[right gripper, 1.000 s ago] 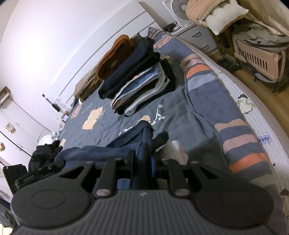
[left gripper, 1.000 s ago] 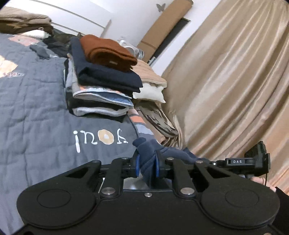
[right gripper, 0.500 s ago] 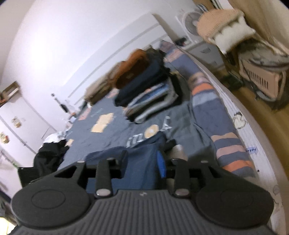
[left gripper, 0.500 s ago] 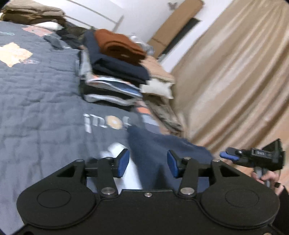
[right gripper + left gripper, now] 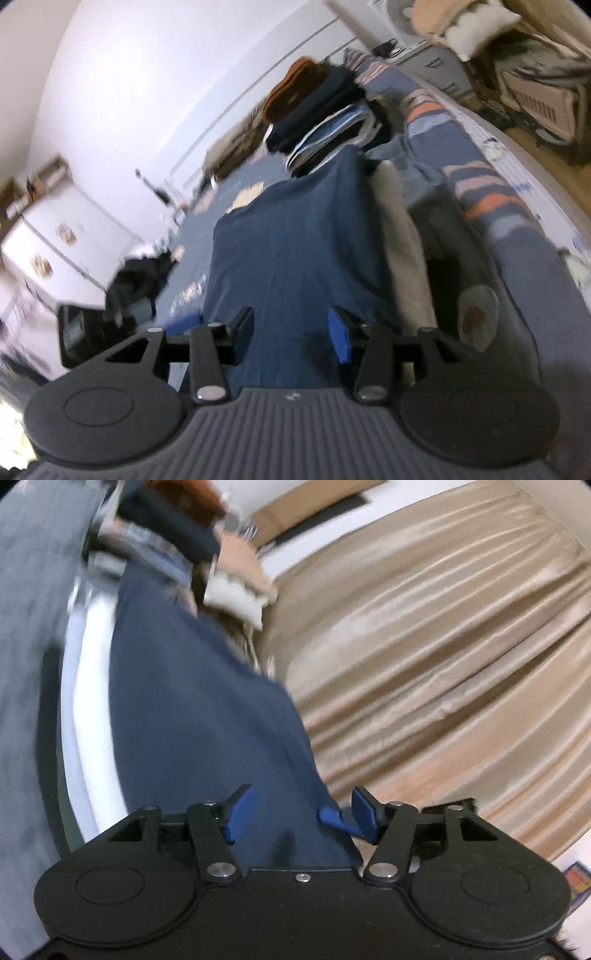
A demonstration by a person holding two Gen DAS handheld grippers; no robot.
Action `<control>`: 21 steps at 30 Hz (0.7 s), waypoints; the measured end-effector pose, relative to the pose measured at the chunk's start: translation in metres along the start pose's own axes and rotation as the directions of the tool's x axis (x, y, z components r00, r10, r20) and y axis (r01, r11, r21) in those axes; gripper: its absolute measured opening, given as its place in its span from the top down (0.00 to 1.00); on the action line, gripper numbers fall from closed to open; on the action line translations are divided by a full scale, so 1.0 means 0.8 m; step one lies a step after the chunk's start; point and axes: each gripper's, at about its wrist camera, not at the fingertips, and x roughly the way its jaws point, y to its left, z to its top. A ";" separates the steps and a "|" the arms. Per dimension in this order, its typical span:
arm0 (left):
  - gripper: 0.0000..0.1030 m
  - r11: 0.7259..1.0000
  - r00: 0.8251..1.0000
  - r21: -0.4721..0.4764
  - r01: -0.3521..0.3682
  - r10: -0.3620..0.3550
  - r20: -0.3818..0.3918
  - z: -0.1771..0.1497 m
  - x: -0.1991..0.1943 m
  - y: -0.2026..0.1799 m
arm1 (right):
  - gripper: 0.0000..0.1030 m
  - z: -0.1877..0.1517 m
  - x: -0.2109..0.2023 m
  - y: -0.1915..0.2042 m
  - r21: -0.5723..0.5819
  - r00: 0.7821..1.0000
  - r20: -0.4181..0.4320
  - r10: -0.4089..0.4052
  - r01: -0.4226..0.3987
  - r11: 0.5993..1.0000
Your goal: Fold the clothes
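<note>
On the left of the right wrist view, white cabinets (image 5: 55,236) and a dark heap of clothing (image 5: 140,273) are seen beyond the grey quilt (image 5: 192,291). At centre the navy garment (image 5: 295,236) is laid flat on the bed, running from just under the grippers toward the stack of folded clothes (image 5: 325,114), with a white lining or second layer (image 5: 395,229) showing along its right edge. The right gripper (image 5: 291,334) is seen with its jaws opening, at a middling gap; the cloth lies below and between the pads but is not pressed by them. In the left wrist view, heavily blurred, the left gripper (image 5: 301,818) is likewise opening, over the near right-hand edge of the same garment (image 5: 207,716), with no cloth pinched. The beige curtain (image 5: 443,657) fills the right. The fold appears to have just been laid down, and release is judged to be the step in hand. For a clean result, both pairs of pads should be cleared fully before withdrawal, so the hem is not dragged; the edges should be checked for alignment and the white layer tucked square before any further fold.
</note>
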 end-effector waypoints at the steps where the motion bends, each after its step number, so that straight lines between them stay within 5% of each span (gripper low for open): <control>1: 0.44 1.000 1.000 -0.008 -0.001 0.001 -0.022 -0.009 0.002 0.002 | 0.59 -0.003 -0.005 -0.003 0.001 1.000 0.012 0.002 -0.002 1.000; 12: 0.42 1.000 0.993 0.007 -0.013 0.014 -0.113 -0.087 -0.031 -0.002 | 0.59 -0.026 -0.031 0.002 -0.042 0.999 0.046 -0.030 0.032 0.999; 21: 0.38 0.994 1.000 0.111 -0.018 0.016 0.019 0.019 -0.046 -0.019 | 0.55 -0.032 -0.041 0.049 -0.078 0.996 0.083 0.008 -0.001 0.997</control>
